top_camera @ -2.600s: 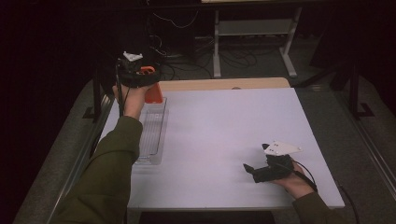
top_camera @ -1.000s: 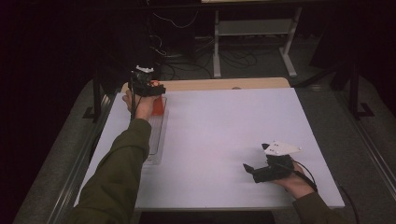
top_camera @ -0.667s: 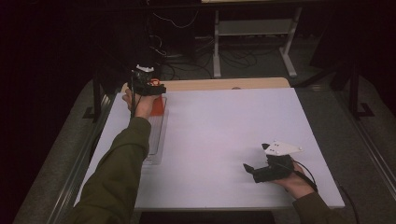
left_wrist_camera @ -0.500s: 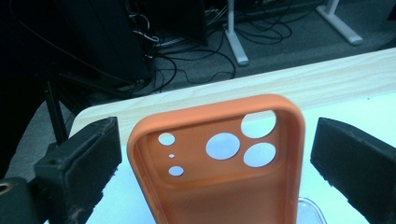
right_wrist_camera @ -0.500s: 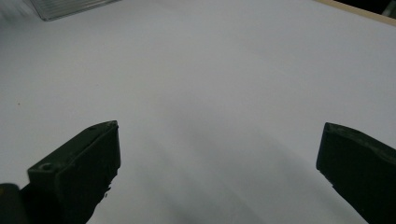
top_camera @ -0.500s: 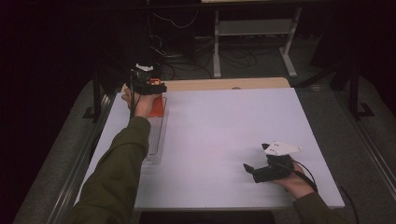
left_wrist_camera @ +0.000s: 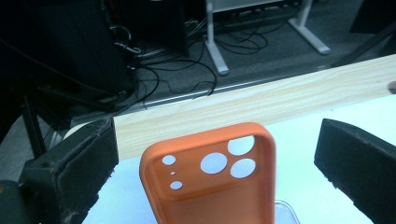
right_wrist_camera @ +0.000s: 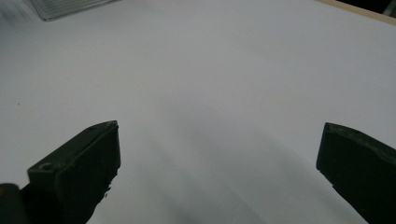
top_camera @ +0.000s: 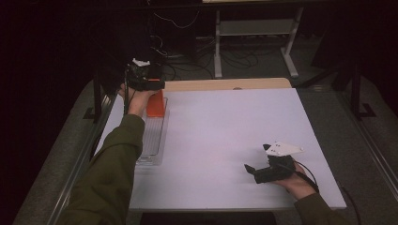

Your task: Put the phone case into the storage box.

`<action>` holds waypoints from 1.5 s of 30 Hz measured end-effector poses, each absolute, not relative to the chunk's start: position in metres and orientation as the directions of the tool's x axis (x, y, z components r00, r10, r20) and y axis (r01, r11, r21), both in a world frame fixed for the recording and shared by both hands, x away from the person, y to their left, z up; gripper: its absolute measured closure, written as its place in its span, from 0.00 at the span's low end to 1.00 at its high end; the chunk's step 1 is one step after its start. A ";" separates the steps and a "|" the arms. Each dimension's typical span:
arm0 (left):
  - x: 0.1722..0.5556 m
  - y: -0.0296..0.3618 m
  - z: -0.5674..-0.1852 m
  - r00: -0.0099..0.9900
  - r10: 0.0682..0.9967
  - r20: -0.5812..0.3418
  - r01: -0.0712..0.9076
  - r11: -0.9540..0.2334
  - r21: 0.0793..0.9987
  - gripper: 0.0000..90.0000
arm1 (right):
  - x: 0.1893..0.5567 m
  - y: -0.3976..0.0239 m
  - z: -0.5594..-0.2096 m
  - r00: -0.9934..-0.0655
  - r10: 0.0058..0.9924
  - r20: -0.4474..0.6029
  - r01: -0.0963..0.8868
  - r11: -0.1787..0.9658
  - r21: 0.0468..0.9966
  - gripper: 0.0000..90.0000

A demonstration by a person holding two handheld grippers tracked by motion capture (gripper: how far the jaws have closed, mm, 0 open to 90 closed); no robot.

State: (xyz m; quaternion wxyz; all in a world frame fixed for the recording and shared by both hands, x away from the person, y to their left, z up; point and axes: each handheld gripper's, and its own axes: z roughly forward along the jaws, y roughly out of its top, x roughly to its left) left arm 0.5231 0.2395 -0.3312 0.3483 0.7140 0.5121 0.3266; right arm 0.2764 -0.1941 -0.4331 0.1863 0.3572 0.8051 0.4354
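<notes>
We see a dark, dim room. White table top [top_camera: 225, 140] with a light wooden strip [top_camera: 225, 84] along its far edge. Grey floor [top_camera: 328, 61] beyond, black cables [top_camera: 187, 58] tangled at far left, white metal stand legs [top_camera: 256, 47] at far centre-right.

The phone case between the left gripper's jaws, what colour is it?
Orange; the phone case shows best in the left gripper view.

A white table [top_camera: 225, 136] with a wooden strip [top_camera: 225, 84] along its far edge, cables [left_wrist_camera: 177, 70] beyond
</notes>
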 end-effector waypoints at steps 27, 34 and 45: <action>0.473 0.249 -0.299 0.552 0.834 0.024 0.438 -0.314 0.843 0.00 | 0.278 -0.194 -0.431 -0.677 0.736 0.011 0.409 0.363 0.837 0.00; 0.452 0.249 -0.306 0.604 0.797 -0.003 0.432 -0.325 0.842 0.00 | 0.278 -0.193 -0.431 -0.676 0.736 0.009 0.408 0.364 0.837 0.00; 0.426 0.247 -0.315 0.659 0.752 -0.016 0.403 -0.335 0.852 0.00 | 0.278 -0.192 -0.430 -0.681 0.732 0.005 0.404 0.370 0.837 0.00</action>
